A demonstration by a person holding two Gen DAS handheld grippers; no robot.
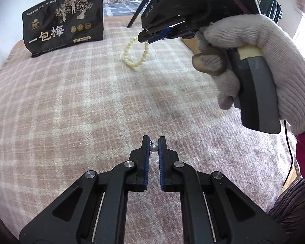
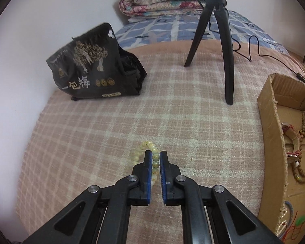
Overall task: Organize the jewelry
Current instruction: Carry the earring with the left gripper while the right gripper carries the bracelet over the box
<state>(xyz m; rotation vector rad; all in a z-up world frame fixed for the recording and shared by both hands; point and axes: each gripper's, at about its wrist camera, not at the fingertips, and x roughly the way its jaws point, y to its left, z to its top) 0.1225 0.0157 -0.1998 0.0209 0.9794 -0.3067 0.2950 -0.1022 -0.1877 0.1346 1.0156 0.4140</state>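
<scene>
Left wrist view, left fingers [image 1: 154, 142] pinching pearl earring [image 1: 154, 148], right fingers [image 2: 155, 156] clamping bead bracelet [image 2: 155, 163].

Pale yellow bead bracelet [image 1: 136, 51] hangs as a loop from right gripper [image 1: 145, 37] tips; small grey pearl [image 1: 154, 148] sits between left gripper [image 1: 153, 142] pads.

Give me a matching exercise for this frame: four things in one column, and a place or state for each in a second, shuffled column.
Things:
1. pearl earring
2. pale bead bracelet
3. black snack bag
4. cardboard box

Places or states:
A. stands at the blanket's far left
B. holds brown bead strands
C. between the left gripper's pads
D. hangs from the right gripper

Pairs: 1-C, 2-D, 3-A, 4-B
</scene>
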